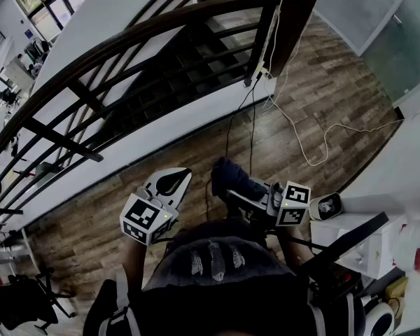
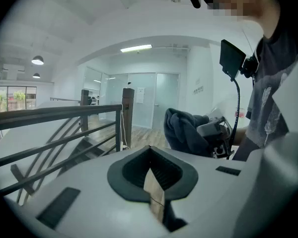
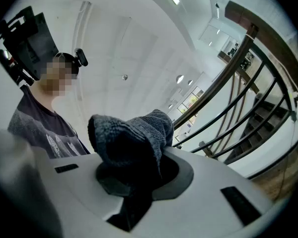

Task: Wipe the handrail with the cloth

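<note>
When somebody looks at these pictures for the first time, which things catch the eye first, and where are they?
First comes the dark grey knitted cloth, bunched and clamped in the right gripper, low in the middle of the head view. Beyond it the long dark wooden handrail curves over dark bars beside a staircase, apart from the cloth. The left gripper is shut and empty.

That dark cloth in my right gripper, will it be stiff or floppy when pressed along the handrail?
Probably floppy: the cloth slumps in folds over the right gripper. Its knitted texture likely grips rather than slides on the handrail.
</note>
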{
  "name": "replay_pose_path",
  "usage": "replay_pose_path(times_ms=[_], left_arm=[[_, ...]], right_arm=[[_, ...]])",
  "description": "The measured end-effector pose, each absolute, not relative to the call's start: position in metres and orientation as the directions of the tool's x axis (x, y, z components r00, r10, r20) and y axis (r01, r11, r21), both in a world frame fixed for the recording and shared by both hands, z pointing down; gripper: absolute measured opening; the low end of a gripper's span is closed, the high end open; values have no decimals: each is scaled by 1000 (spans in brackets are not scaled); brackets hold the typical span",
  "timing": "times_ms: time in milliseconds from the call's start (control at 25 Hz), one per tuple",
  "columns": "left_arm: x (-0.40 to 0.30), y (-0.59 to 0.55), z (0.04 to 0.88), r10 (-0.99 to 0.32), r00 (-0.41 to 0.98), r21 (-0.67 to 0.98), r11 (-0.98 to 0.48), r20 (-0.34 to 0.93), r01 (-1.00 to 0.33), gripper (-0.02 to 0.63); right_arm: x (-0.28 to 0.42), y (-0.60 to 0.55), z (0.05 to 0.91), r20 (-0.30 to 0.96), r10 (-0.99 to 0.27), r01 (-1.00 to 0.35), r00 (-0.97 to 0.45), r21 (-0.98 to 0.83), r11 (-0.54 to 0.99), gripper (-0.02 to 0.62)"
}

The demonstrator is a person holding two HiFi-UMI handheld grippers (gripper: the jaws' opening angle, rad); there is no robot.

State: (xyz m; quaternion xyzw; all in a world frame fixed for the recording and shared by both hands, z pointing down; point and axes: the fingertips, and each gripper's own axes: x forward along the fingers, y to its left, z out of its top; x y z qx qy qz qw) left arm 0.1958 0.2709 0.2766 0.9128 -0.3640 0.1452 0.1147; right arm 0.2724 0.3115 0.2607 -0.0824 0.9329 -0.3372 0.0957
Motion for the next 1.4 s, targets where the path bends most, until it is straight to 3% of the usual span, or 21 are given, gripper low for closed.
replay_pose_path(times_ms=[280,440,600,760,880,1080,1400], left_arm=[[245,191,289,-618,703,107,-720,352,-686,8],[245,122,301,-597,717,114,-735,359,-669,8],[229,54,325,-568,748,136,-758,343,-638,8],[203,-4,345,-503,775,170,-786,384,-594,8],[201,-46,353,-487,768,167,-790,415,-591,8],[225,-78,403,-442,736,201,-772,513,-603,8],[270,-87,489,-391,609,359,-545,690,-757,8]], right_arm=[[317,218,263,-70,-160,-83,-985,-620,780,40],[319,146,272,-25,-188,-135,-982,-602,787,40],[329,49,320,177,-370,-404,-912,-538,740,40],[358,-67,397,471,-539,-713,-699,-397,578,40],[396,-179,438,593,-599,-822,-538,-209,531,40],[457,-361,522,706,-623,-824,-337,99,558,40],[499,-538,633,783,-604,-747,-148,311,587,40]])
